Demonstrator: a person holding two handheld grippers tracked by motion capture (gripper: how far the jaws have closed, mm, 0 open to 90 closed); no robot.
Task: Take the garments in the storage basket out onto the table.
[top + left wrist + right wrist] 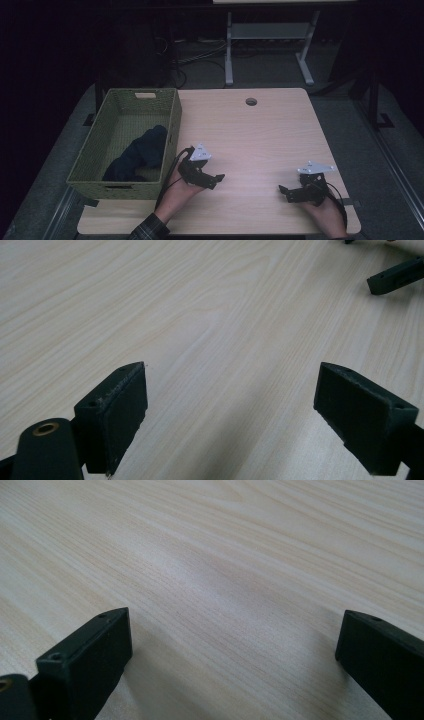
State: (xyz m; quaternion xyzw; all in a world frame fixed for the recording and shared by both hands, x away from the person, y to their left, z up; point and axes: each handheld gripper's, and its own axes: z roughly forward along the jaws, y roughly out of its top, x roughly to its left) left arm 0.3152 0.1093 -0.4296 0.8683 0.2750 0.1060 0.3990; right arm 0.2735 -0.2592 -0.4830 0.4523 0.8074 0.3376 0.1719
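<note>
A green woven basket [95, 150] stands on the left side of the wooden table [260, 130], with a dark blue cloth [137, 152] lying crumpled inside it. My left gripper [217, 178] rests low over the table just right of the basket, open, with bare wood between its pads [117, 410]. My right gripper [284, 192] sits near the front right of the table, also open, and only wood lies between its pads [90, 655]. The tip of the right gripper [395, 276] appears at the top right of the left gripper view.
A round cable hole [251, 101] sits near the table's far edge. Beyond the table are a white desk frame [270, 40] and loose cables [195, 57] on the dark floor. Bare wood spans the table's middle and right.
</note>
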